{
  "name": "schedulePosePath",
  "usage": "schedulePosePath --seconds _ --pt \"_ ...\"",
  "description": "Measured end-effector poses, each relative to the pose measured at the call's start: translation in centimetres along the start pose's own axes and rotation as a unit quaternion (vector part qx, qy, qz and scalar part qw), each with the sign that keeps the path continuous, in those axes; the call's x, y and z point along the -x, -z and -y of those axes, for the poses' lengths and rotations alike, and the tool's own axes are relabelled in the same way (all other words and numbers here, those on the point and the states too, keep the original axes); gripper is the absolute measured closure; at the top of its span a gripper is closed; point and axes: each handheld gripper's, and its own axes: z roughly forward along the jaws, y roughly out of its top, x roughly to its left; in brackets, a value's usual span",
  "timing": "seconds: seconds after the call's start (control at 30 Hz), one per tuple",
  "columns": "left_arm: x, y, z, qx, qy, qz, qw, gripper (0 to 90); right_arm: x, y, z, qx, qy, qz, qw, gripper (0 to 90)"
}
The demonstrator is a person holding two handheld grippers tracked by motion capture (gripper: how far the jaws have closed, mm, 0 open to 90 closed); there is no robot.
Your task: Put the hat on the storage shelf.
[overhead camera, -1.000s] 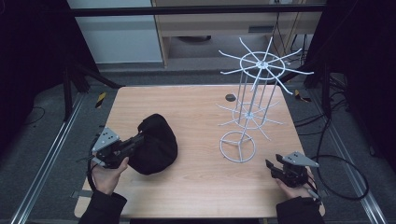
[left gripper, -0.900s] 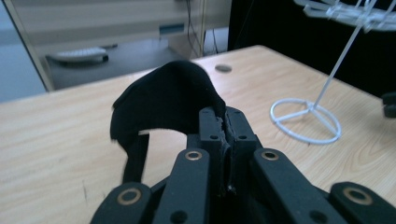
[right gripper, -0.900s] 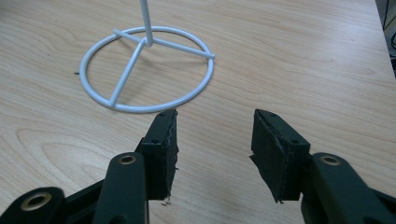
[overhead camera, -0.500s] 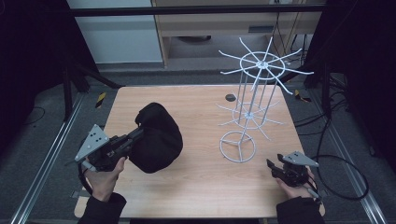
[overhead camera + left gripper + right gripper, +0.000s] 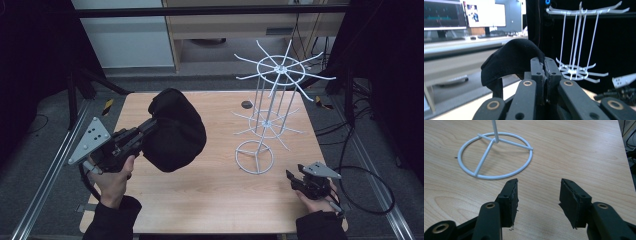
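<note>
Transport, probably: left hand-held gripper clenched on black cap, left of frame; next, hook it onto white wire rack. Right hand-held gripper released above tabletop.

light: dim, dark surround | table: evenly lit | background: perhaps soft-focus in left claw view

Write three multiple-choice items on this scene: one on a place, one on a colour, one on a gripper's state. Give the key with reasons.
1. Where does the wire rack stand?
A. on the table's right half
B. on the floor
C. at the table's left edge

2. What colour is the cap?
A. white
B. black
C. red

3. How is the right gripper?
A. shut on the cap
B. shut on the rack
C. open, holding nothing

Key: 1 A, its ring base sits on the wood there. 2 B, the fabric is dark throughout. 3 C, its jaws stand apart over bare table.
</note>
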Motion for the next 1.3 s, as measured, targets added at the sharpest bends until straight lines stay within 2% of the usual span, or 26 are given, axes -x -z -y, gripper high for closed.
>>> schedulePosePath --seconds 0.13,0.37,0.63,0.87,1.3 --pt "0.4 -0.3 -1.7 0.027 -0.008 0.003 0.9996 87.0 0.0 0.0 0.0 0.000 0.000 0.000 1.0000 49.0" --pt "0.9 -0.7 -5.0 0.066 -0.004 0.015 0.9977 87.0 0.1 -0.1 0.0 -0.001 0.001 0.001 1.0000 48.9" --pt "2.0 -1.3 -7.7 0.092 -0.010 0.026 0.9954 87.0 0.1 -0.1 0.0 0.000 0.005 0.001 1.0000 48.9" --pt "3.0 -1.8 -9.2 0.113 -0.006 0.036 0.9930 87.0 0.0 -0.1 0.0 0.003 0.003 0.000 1.0000 48.8" --pt "3.1 -2.5 -11.4 0.154 0.019 0.057 0.9863 87.0 0.1 -0.1 0.0 0.002 0.004 -0.001 1.0000 48.7"
